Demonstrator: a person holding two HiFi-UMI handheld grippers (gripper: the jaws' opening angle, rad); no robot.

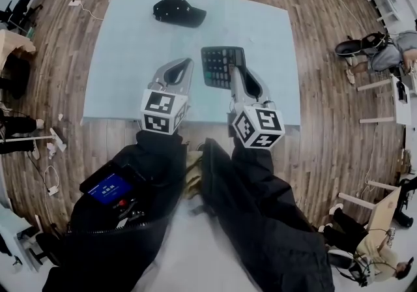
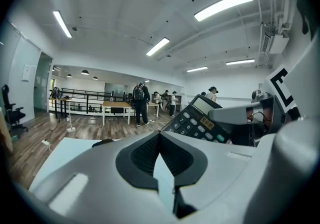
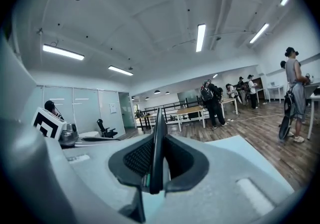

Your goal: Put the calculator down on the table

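In the head view my right gripper (image 1: 236, 73) is shut on the near right edge of a black calculator (image 1: 221, 66), which hangs over the middle of the light blue table (image 1: 130, 43). From the right gripper view the calculator (image 3: 156, 133) is a thin dark edge clamped between the pads of that gripper (image 3: 159, 144). My left gripper (image 1: 187, 63) hovers beside it to the left, shut and empty. Seen from the left gripper view, the left gripper (image 2: 160, 135) has its tips together, and the tilted calculator (image 2: 202, 120) shows its keys and display.
A black cap (image 1: 178, 12) lies at the table's far side, also low in the left gripper view as the cap (image 2: 102, 142). A device with a blue screen (image 1: 109, 188) sits at the person's left side. People, desks and chairs stand on the wooden floor around the table.
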